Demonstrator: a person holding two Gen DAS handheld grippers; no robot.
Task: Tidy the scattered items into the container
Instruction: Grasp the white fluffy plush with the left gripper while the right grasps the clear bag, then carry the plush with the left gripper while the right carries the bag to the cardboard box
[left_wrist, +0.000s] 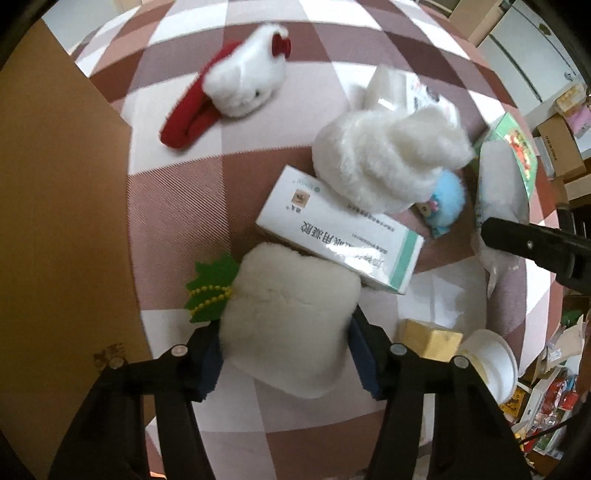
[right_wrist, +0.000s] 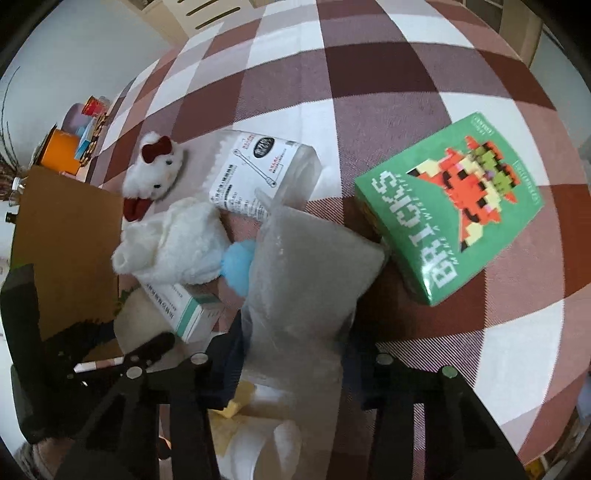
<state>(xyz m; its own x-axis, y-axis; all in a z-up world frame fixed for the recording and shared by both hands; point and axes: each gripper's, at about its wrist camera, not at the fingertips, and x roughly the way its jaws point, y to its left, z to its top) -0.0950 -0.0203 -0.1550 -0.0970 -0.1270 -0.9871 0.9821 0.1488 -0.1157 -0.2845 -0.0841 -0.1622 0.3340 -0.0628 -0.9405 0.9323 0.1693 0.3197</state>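
Note:
My left gripper (left_wrist: 284, 354) is shut on a cream plush pillow (left_wrist: 288, 314) with a green leaf and gold beads (left_wrist: 210, 288). My right gripper (right_wrist: 295, 362) is shut on a clear plastic bag of white stuffing (right_wrist: 306, 266); its finger also shows in the left wrist view (left_wrist: 517, 240). A white and teal box (left_wrist: 340, 229) lies beyond the pillow. On it leans a white plush animal (left_wrist: 384, 162), beside a blue plush (left_wrist: 443, 203). A white cat plush with red bow (left_wrist: 243, 85) lies far left. The cardboard container (left_wrist: 55, 221) is at left.
A green BRICKS box (right_wrist: 458, 206) lies right of the bag. A white cotton-swab pack (right_wrist: 262, 173) lies behind the plush animal. A yellow block (left_wrist: 428, 339) and white cup (left_wrist: 491, 362) sit near my left gripper. Checkered cloth (right_wrist: 406, 74) covers the table.

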